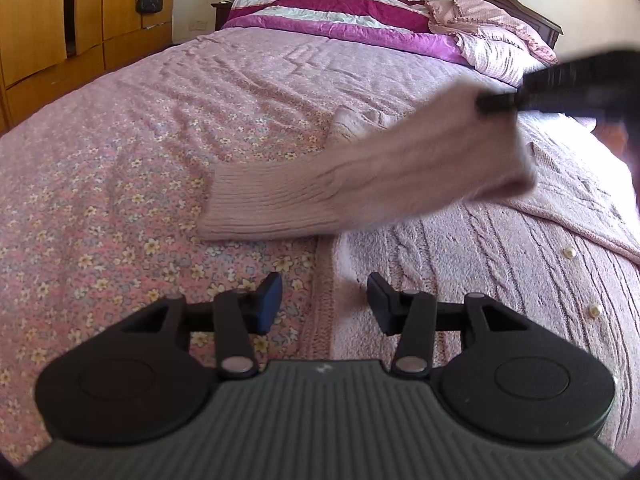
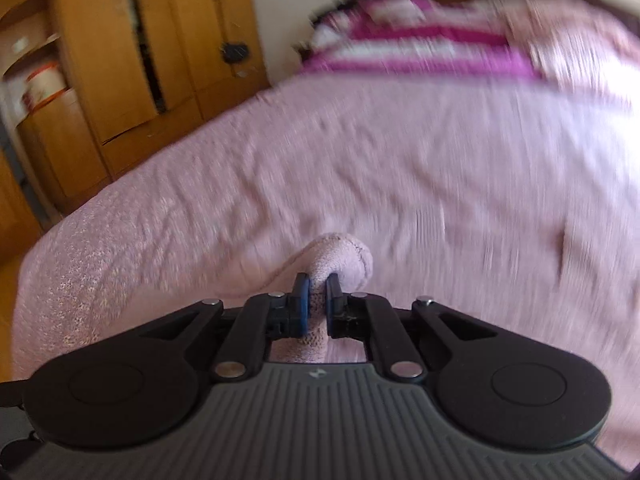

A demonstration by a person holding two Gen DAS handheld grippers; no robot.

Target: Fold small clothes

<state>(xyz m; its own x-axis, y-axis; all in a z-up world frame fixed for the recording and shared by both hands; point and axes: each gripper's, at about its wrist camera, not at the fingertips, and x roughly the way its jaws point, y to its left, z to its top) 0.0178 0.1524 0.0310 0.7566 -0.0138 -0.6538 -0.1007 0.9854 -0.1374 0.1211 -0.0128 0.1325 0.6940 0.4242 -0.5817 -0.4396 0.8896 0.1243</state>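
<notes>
1. The left tongs (image 1: 324, 300) stand apart, gripping nothing, low over the hem edge of the pink cardigan (image 1: 500, 264) spread on the bed (image 1: 120, 160).
2. The right tongs (image 2: 316, 306) are clamped on a bunched fold of the cardigan's sleeve (image 2: 336, 256).
3. In the left wrist view that sleeve (image 1: 360, 184) is lifted clear and stretched across the floral bedspread.
4. A striped magenta quilt (image 1: 340, 12) lies heaped at the headboard.

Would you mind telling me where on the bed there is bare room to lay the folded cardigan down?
The floral bedspread lies bare left of the cardigan, from the sleeve cuff out to the wardrobe-side edge. Another bare stretch runs beyond the sleeve up to the magenta quilt. The right side is crowded: cardigan body, lifted sleeve, right gripper gripping it. The open left gripper hovers at the cardigan's hem.
</notes>
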